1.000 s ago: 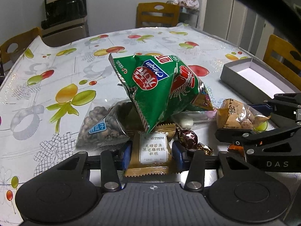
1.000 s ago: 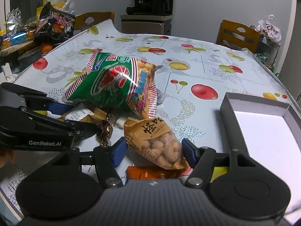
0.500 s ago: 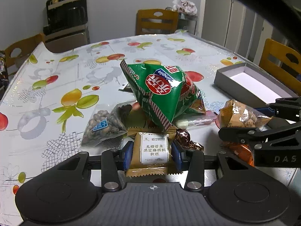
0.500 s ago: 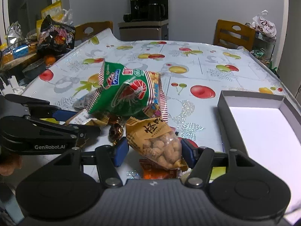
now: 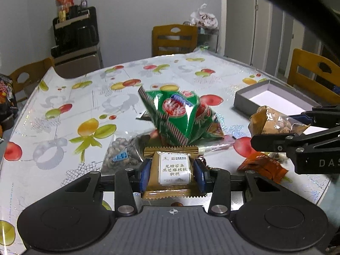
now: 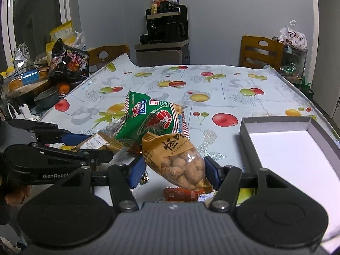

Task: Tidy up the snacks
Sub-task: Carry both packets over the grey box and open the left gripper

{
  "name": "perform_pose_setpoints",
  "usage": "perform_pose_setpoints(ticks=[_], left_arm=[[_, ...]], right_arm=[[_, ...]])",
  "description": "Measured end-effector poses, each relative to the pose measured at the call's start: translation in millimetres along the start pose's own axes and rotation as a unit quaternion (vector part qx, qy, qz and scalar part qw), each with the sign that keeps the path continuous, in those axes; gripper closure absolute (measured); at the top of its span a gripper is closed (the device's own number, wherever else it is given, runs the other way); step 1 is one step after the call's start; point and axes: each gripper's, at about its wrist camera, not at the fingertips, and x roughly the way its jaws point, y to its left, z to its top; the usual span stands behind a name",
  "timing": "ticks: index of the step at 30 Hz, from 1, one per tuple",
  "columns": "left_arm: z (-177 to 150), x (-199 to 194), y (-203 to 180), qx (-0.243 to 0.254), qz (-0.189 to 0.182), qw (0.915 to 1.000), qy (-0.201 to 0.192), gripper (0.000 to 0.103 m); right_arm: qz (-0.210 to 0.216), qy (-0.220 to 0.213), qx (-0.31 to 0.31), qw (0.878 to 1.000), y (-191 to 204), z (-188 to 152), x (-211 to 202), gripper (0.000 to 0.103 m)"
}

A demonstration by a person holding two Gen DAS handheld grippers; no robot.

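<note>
My left gripper (image 5: 172, 173) is shut on a brown cake packet (image 5: 173, 170) with a white label, held above the table. The same packet (image 6: 99, 142) shows at the left of the right wrist view, in the left gripper (image 6: 93, 142). My right gripper (image 6: 173, 171) is shut on a tan bag of peanuts (image 6: 176, 159), also lifted; that bag (image 5: 274, 124) appears at the right of the left wrist view. A green shrimp-chip bag (image 5: 180, 119) (image 6: 153, 119) stands on the snack pile behind both. An open grey box (image 6: 297, 153) (image 5: 276, 99) lies to the right.
On the fruit-print tablecloth (image 5: 74, 106) lie a clear bag of nuts (image 5: 123, 153), an orange packet (image 5: 263, 167) (image 6: 182, 194) and wrapped candies. Wooden chairs (image 5: 174, 40) ring the table. Clutter with a black snack bag (image 6: 68, 59) and a bowl sits at the far left.
Both grippers have risen and drawn back with their packets, so the pile looks farther away. The green bag has slid off the cake packet and settled on the pile.
</note>
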Motion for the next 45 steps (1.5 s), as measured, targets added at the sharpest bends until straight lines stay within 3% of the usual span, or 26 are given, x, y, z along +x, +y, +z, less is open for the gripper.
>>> perform_pose_setpoints(ticks=[15, 25, 31, 37, 45], left_arm=[[17.3, -17.3, -39.5, 0.035, -0.028, 0.9988, -0.021, 0.06], [37.4, 1.4, -89.3, 0.078, -0.072, 0.9939, -0.027, 0.06], [48.4, 19.5, -133.4, 0.111, -0.125, 0.9855, -0.028, 0.06], [49.9, 37.8, -188.8, 0.161, -0.178, 0.9704, -0.026, 0.06], [38.9, 55.2, -241.4, 0.204, -0.21, 0.9559, -0.018, 0.06]], right_arm=[[0.002, -0.038, 0.011, 0.999, -22.0, -6.9, -39.6, 0.043], [-0.054, -0.056, 0.046, 0.996, -72.3, -19.6, -76.7, 0.043], [-0.122, -0.05, 0.091, 0.987, -123.2, -38.1, -97.5, 0.043], [-0.187, -0.036, 0.122, 0.974, -169.5, -61.1, -110.3, 0.043], [-0.218, -0.033, 0.158, 0.963, -207.0, -86.9, -126.1, 0.043]])
